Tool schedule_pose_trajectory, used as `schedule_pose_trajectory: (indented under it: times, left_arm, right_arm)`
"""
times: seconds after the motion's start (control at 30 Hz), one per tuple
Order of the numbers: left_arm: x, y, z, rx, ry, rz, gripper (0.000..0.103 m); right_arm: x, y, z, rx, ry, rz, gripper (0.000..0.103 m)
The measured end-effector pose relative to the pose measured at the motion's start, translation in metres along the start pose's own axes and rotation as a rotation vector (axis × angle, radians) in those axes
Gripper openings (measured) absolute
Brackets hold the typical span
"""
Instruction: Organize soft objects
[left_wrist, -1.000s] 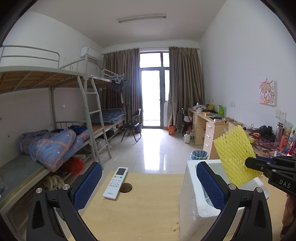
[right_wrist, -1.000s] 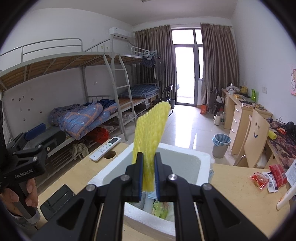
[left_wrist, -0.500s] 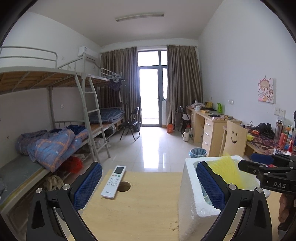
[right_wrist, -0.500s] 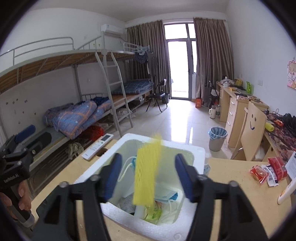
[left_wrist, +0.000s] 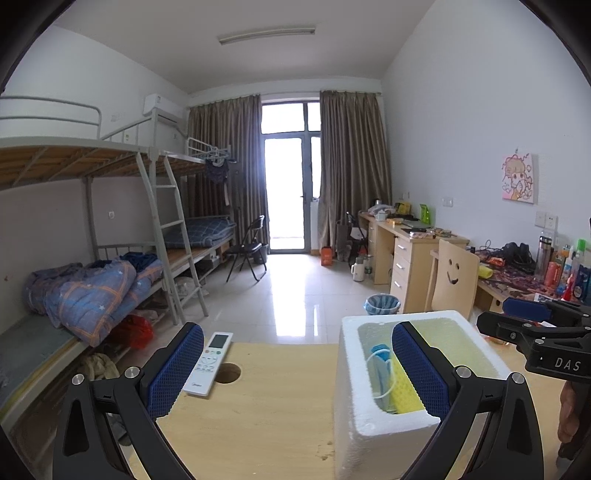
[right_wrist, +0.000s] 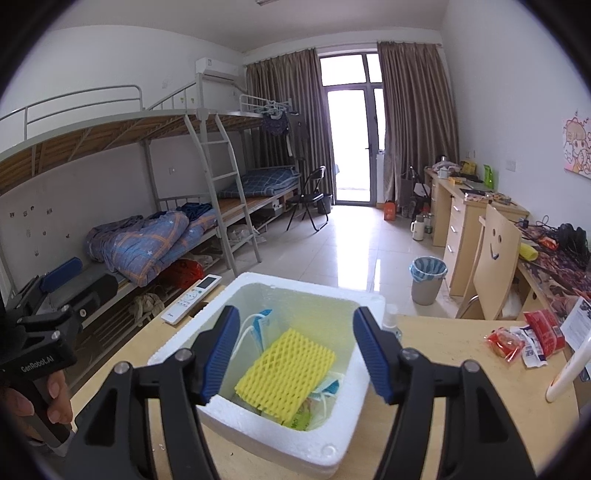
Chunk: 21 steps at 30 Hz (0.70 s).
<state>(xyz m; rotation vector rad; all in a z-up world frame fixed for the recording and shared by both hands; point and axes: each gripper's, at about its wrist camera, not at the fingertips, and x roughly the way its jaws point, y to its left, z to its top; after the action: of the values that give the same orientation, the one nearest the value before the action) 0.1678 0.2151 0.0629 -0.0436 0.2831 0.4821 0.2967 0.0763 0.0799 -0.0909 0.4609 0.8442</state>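
The right claw (right_wrist: 295, 354) hangs over the box (right_wrist: 364, 306) with nothing between its pads, its jaws having just been opening, which reads as a release made above the box so the net (right_wrist: 286, 369) would drop inside. The left claw (left_wrist: 295, 373) is spread wide and empty beside the box, near the remote (left_wrist: 210, 363). The net is a yellow foam mesh sleeve, flattened, lying tilted on the masks (right_wrist: 327, 389) and packets in the box.

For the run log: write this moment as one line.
right gripper: just opened, empty | yellow foam net: lying in foam box | left gripper: open, empty
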Motion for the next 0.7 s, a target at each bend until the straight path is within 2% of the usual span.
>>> schedule_pose_trajectory:
  times: [0.17,0.27,0.33,0.37,0.5,0.7]
  left_arm:
    - [-0.003,-0.014,0.002,0.010,-0.003,-0.037,0.102]
    - [-0.004,-0.024,0.002,0.017,-0.003,-0.066,0.102]
    - [-0.004,-0.035,0.003,0.023,-0.002,-0.095,0.102]
    - [-0.004,-0.039,0.003,0.026,0.000,-0.105,0.102]
    - [-0.005,-0.057,0.003,0.044,0.004,-0.143,0.102]
    - [-0.010,-0.069,0.002,0.052,0.010,-0.169,0.102]
  right_arm:
    - [-0.015,-0.012,-0.004,0.016,-0.022,-0.030,0.077]
    - [-0.028,-0.023,-0.008,0.030,-0.036,-0.056,0.085]
    - [-0.038,-0.031,-0.011,0.045,-0.050,-0.070,0.099]
    - [-0.041,-0.033,-0.012,0.050,-0.055,-0.076,0.102]
    - [-0.052,-0.040,-0.015,0.063,-0.076,-0.089,0.103]
    - [-0.056,-0.048,-0.022,0.071,-0.056,-0.091,0.103]
